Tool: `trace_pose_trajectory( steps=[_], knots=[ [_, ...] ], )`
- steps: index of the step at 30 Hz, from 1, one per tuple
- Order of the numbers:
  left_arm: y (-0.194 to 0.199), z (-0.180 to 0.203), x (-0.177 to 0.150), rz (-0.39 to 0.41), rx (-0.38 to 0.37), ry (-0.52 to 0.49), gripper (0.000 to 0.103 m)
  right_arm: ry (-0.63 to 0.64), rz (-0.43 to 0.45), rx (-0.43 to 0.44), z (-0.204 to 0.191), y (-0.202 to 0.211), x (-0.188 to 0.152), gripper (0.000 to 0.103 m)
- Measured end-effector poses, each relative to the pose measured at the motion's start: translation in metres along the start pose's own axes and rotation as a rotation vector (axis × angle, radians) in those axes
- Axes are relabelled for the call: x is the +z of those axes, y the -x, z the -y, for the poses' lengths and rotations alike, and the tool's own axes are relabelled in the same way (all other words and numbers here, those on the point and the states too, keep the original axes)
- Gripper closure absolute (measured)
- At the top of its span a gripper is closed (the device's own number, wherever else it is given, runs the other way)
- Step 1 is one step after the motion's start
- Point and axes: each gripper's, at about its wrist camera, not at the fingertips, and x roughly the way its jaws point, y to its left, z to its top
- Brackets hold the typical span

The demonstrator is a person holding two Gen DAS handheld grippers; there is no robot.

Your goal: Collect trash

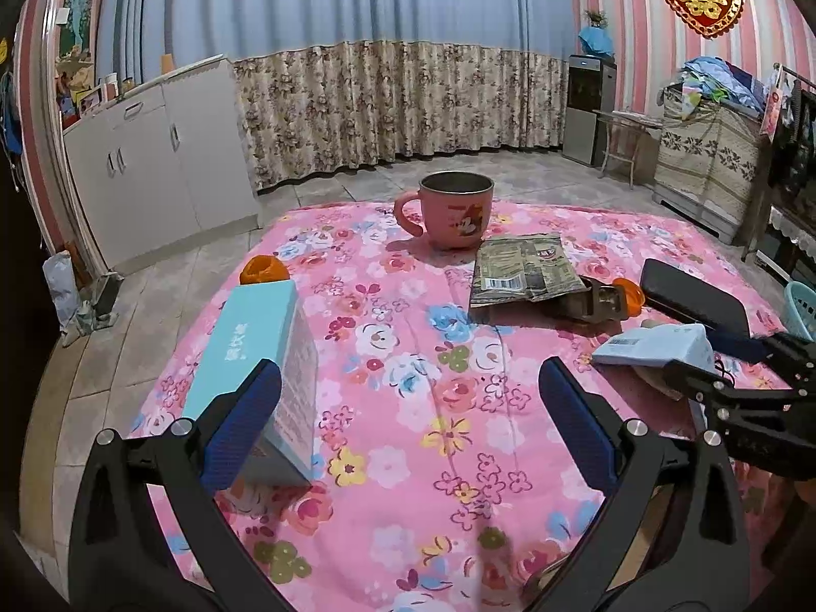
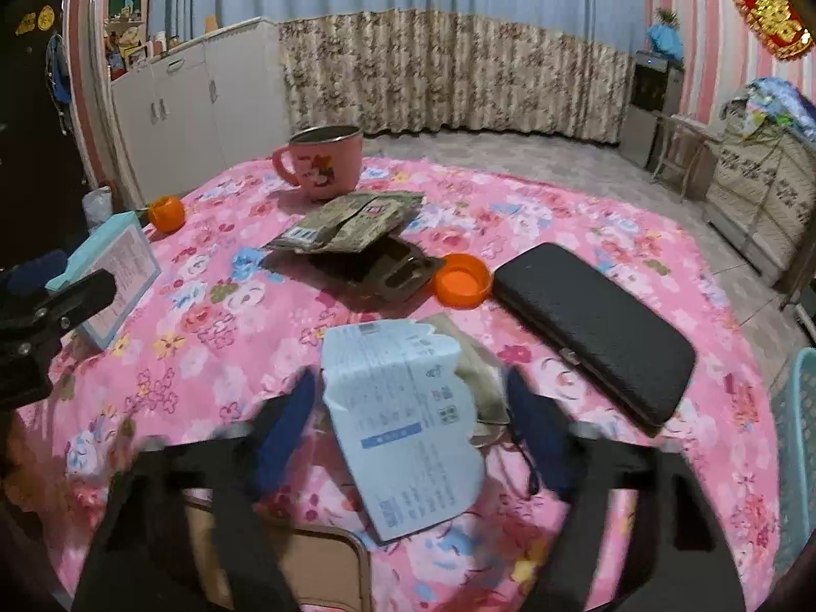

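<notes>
A torn light-blue paper packet [image 2: 408, 428] lies near the table's front edge, between the blurred open fingers of my right gripper [image 2: 415, 433]; it also shows in the left wrist view [image 1: 658, 349]. A green-brown snack wrapper [image 1: 523, 268] [image 2: 347, 224] lies on a dark plastic tray [image 2: 392, 268] near an orange cap [image 2: 461, 280]. My left gripper [image 1: 408, 423] is open and empty above the pink floral cloth [image 1: 408, 357], its left finger [image 1: 239, 428] next to a teal box [image 1: 260, 357].
A pink mug [image 1: 454, 209] stands at the back. A black case [image 2: 596, 326] lies at the right. An orange fruit [image 2: 166, 214] sits behind the teal box [image 2: 109, 270]. A teal basket [image 2: 798, 449] stands off the table's right edge.
</notes>
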Motion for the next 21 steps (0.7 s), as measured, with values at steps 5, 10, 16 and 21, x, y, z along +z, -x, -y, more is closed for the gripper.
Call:
trace_pose_trajectory(
  steps=[5,10,16,21],
  knots=[
    [-0.002,0.008,0.003,-0.006,-0.001,-0.010,0.005,0.035,0.049,0.015,-0.004,0.013,0.002,0.047],
    [-0.002,0.024,0.008,-0.012,-0.014,-0.022,0.005,-0.003,0.123,-0.041,0.019,0.037,0.008,0.047],
    [-0.011,0.057,0.016,-0.054,-0.075,-0.014,0.005,-0.082,0.148,-0.114,0.066,0.054,0.008,0.047],
    [-0.021,0.096,0.020,-0.084,-0.151,-0.033,0.005,-0.142,0.164,-0.168,0.102,0.068,0.003,0.047]
  ],
)
